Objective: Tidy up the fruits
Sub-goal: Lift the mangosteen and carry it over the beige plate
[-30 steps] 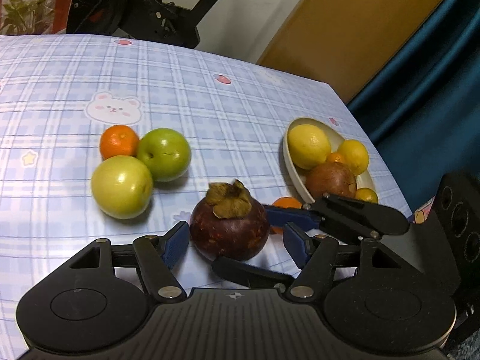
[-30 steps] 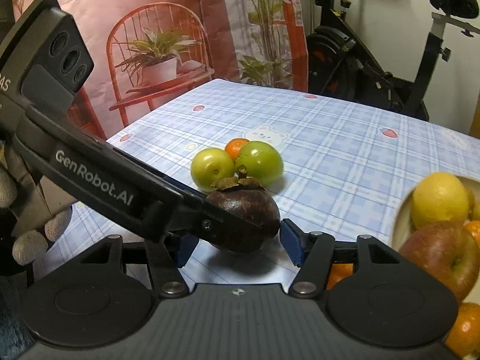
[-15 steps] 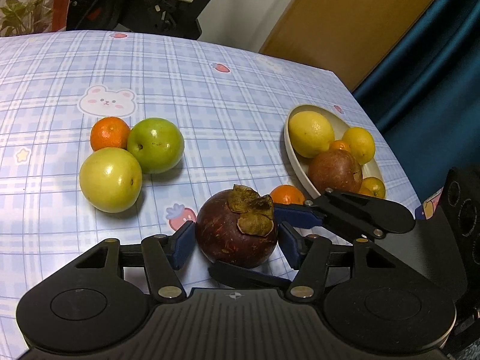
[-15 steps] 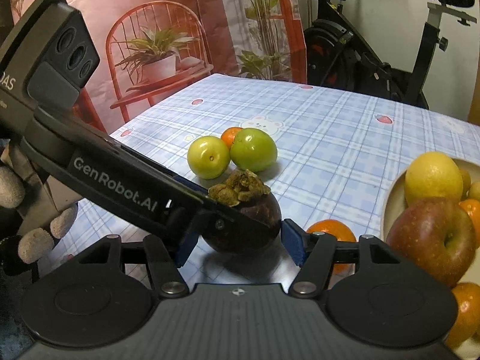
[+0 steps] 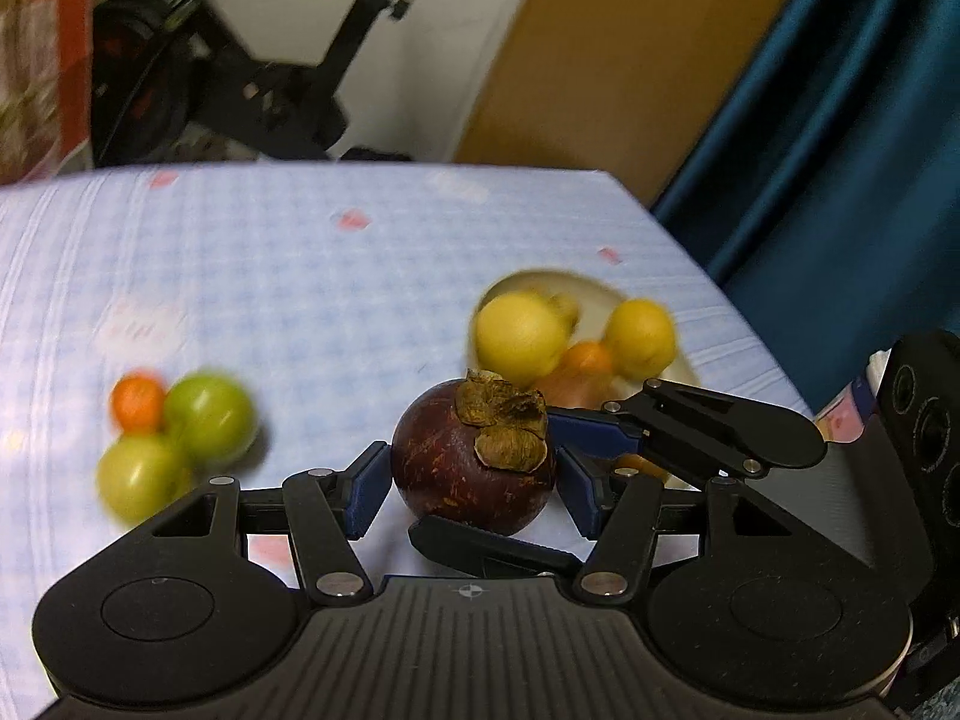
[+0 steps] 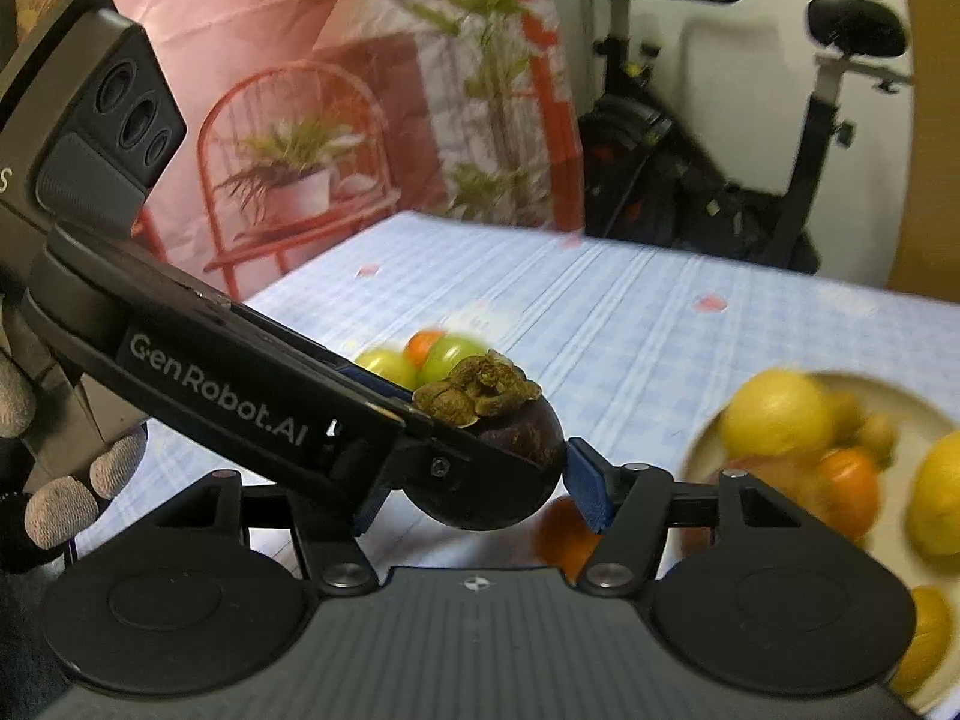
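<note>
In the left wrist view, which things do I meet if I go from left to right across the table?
Small orange citrus fruit → round green fruit → dark purple mangosteen with dry brown calyx → large yellow lemon → smaller yellow lemon.

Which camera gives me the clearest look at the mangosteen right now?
The left wrist view: the mangosteen shows nearly whole and sharp, dried cap and all, between the blue pads. In the right wrist view, the other tongs' black finger crosses it, hiding its left half.
</note>
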Motion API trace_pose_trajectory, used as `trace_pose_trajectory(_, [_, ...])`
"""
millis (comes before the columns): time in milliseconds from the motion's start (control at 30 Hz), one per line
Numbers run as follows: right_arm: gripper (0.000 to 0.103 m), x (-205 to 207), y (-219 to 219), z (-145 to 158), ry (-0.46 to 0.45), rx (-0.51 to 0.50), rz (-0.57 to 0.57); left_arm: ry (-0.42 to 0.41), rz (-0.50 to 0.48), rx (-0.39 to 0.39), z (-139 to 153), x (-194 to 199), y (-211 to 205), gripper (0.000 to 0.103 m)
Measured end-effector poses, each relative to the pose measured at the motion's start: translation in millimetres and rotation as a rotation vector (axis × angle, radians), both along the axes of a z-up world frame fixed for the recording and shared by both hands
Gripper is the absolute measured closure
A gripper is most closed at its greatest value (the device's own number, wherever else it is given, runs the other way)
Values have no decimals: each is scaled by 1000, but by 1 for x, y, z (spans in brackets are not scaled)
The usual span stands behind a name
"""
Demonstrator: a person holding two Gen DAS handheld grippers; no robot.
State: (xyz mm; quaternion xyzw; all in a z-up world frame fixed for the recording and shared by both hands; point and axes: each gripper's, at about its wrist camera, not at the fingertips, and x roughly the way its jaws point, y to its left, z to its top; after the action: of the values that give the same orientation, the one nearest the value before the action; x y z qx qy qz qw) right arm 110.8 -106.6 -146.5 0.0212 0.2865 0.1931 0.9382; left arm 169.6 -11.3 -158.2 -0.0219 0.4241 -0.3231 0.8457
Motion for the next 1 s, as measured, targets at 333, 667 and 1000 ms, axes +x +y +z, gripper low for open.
trace_pose_trajectory(333, [39, -1, -79, 27, -66, -13, -141, -64, -123, 14, 20, 36, -89, 40])
trace_pose_trajectory(667, [40, 17, -138, 17, -38, -28, -253, -48, -169, 87, -2, 72, -148, 40])
trace_pose_trajectory(1000, [40, 32, -138, 0, 9, -57, -265, -24, -146, 89, -18, 86, -150, 40])
